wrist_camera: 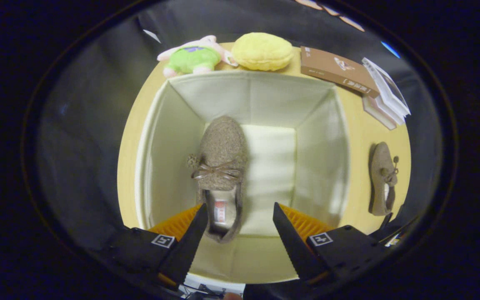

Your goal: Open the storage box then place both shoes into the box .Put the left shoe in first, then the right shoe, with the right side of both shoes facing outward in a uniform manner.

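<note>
Gripper: the gripper [238, 212] hangs over the open top of the box, its fingers spread wide and pressing on nothing; the heel of a shoe lies just inside the left finger.
Shoe in the box: a brown fuzzy shoe [222, 166] with a bow and a pompom lies flat on the box floor, on the left half, toe pointing away from the fingers.
Storage box: the cream fabric box [319, 146] stands open on the yellow table [361, 137], its right half of floor bare.
Second shoe: a matching brown shoe [382, 177] lies on the table outside the box, to its right, apart from the wall.
Beyond the box: a green-and-pink plush toy [192, 56] and a yellow plush cushion [262, 51] sit side by side by the far wall.
Far right: a brown booklet [336, 68] lies next to a stack of white books [386, 98].
</note>
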A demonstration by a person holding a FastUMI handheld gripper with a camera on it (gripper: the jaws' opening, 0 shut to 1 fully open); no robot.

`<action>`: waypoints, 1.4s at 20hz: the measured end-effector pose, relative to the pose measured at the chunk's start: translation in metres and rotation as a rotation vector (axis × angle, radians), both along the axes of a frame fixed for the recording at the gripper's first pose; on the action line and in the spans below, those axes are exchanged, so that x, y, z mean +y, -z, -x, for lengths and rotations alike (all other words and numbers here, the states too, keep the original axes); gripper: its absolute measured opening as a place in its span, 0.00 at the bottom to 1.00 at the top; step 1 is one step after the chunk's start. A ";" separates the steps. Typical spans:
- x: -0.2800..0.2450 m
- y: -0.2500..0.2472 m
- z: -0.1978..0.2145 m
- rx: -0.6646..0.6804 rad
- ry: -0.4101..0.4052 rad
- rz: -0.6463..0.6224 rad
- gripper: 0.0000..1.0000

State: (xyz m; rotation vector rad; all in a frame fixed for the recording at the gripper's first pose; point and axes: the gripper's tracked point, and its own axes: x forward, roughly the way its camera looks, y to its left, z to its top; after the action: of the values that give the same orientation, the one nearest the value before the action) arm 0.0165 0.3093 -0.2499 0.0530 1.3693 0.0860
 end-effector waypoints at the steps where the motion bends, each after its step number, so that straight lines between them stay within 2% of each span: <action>1: -0.011 -0.011 0.002 -0.014 0.001 0.018 1.00; 7: -0.082 -0.063 0.008 -0.090 0.025 0.118 1.00; 12: -0.155 -0.064 0.018 -0.087 0.051 0.195 1.00; 23: -0.319 0.005 0.026 0.024 0.112 0.324 0.97; 28: -0.370 0.047 0.027 0.084 0.099 0.361 0.96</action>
State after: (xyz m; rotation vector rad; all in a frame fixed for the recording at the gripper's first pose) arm -0.0103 -0.0608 -0.2969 -0.1797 1.4452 -0.2489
